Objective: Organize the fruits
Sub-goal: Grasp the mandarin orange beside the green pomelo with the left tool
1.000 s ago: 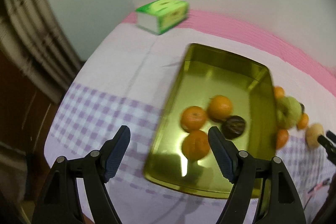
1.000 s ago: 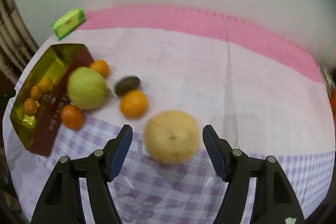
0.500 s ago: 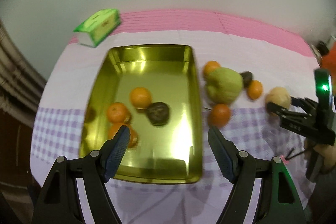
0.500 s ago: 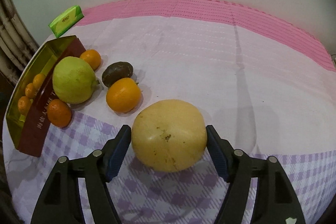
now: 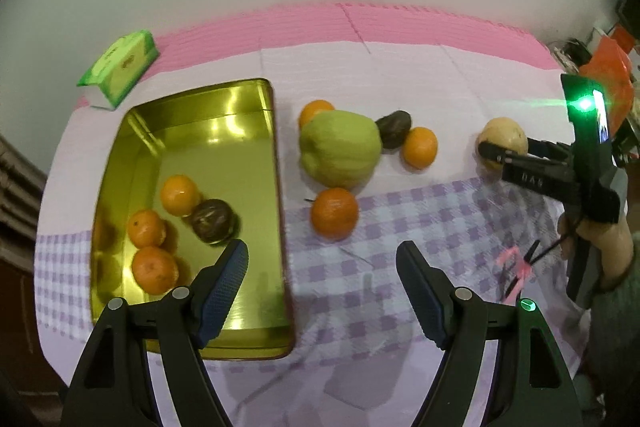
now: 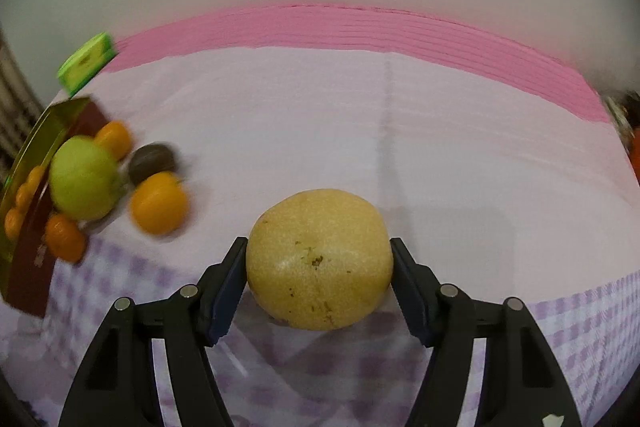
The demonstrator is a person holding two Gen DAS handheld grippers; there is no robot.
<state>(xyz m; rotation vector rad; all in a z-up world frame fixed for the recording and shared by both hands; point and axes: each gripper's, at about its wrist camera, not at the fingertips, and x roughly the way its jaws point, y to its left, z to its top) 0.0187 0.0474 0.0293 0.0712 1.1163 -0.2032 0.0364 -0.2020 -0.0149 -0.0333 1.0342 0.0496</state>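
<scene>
Right gripper (image 6: 318, 287) level, low over tablecloth (image 6: 400, 155), pads clamped on yellow pear (image 6: 318, 259). Left gripper (image 5: 322, 293) angled down, jaws apart, empty, straddling gold tray (image 5: 224, 131) edge.

We're looking at a home setting: a table (image 5: 400, 75) wearing a pink and lilac-checked cloth against a plain wall, a green tissue pack (image 5: 118, 73) sitting by a gold tin tray (image 5: 120, 155) of fruit.

The table (image 5: 400, 75) wears a pink and lilac-checked cloth. On it lie a gold tray (image 5: 276, 211), a green box (image 5: 120, 67), a green fruit (image 5: 340, 147), three oranges beside it, a dark fruit (image 5: 394, 129) and pink-handled scissors (image 5: 520, 267).
</scene>
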